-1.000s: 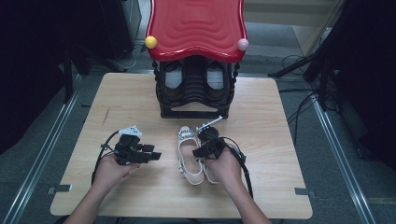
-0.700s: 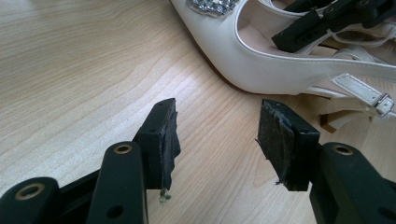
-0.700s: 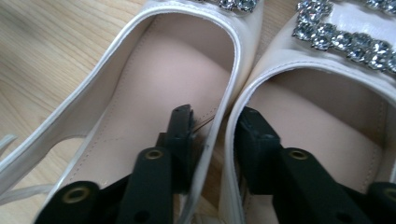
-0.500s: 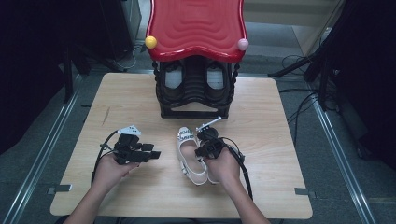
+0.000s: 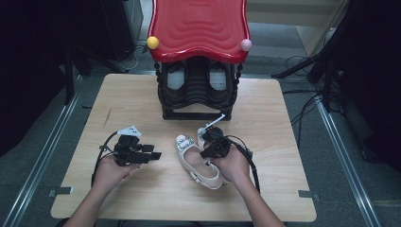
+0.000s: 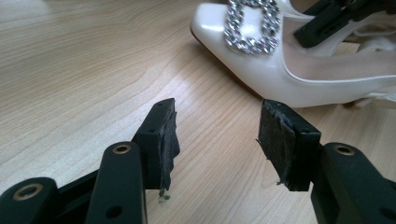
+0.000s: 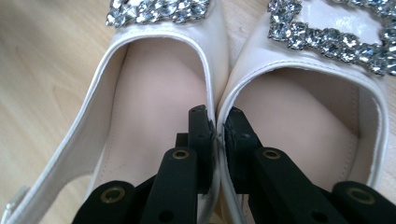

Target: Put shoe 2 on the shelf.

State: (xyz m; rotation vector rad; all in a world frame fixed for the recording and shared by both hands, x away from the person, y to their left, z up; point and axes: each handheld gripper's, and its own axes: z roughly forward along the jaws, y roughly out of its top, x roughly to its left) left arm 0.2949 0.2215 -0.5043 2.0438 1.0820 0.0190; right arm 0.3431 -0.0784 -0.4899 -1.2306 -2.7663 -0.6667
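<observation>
A pair of white slingback shoes (image 5: 196, 163) with rhinestone buckles lies side by side on the wooden table (image 5: 142, 104), toes toward the rack. My right gripper (image 7: 217, 126) has just been closing, and its jaws now pinch the touching inner walls of the left shoe (image 7: 149, 93) and the right shoe (image 7: 303, 102), one jaw inside each. In the high view that right gripper (image 5: 213, 146) sits over the shoes. My left gripper (image 6: 217, 130) is open with nothing between its pads, low over the table, short of the toe of a shoe (image 6: 261, 65). It rests left of the pair as the left gripper (image 5: 153, 155).
A black shoe rack (image 5: 198, 90) with a red wavy top (image 5: 198, 28) stands at the table's far middle, dark shoes on its shelf. A yellow ball (image 5: 152, 42) and a pink ball (image 5: 246, 45) sit on the top's corners. Bare wood lies to either side.
The right hand has shifted only slightly over the shoes. The left hand and the shoes have stayed where they were.
</observation>
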